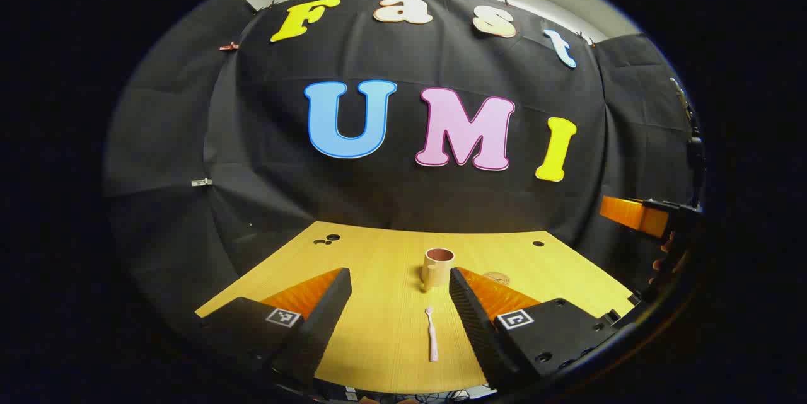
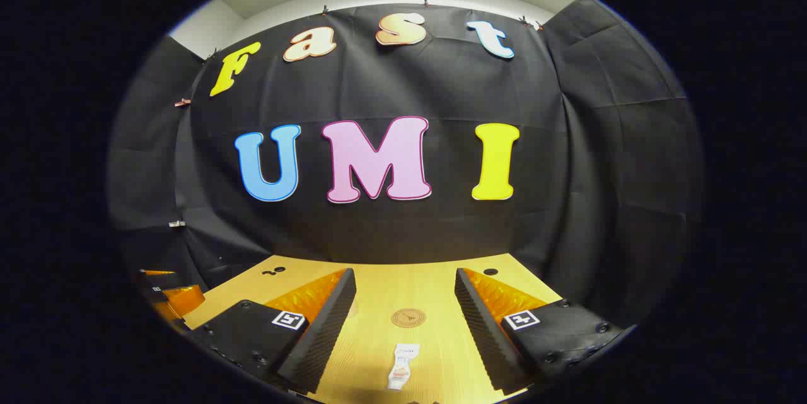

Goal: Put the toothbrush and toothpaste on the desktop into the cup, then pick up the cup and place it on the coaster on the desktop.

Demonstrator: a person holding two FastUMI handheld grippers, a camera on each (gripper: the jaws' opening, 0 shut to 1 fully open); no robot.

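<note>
In the left gripper view a tan cup (image 1: 437, 267) with a dark inside stands upright on the wooden desktop (image 1: 378, 328). A pale pink toothbrush (image 1: 432, 334) lies in front of it, head toward the cup. My left gripper (image 1: 397, 284) is open above the desk, the toothbrush lying between its fingers' lines. A round brown coaster (image 1: 497, 278) peeks out beside the right finger. In the right gripper view a white toothpaste tube (image 2: 402, 366) lies near the front edge, with the coaster (image 2: 408, 317) just beyond it. My right gripper (image 2: 403, 284) is open above them.
Small dark holes (image 1: 328, 239) mark the desk's far corners. The other gripper (image 1: 637, 215) and the hand holding it show at the right edge of the left gripper view. Black cloth walls close the booth behind and beside the desk.
</note>
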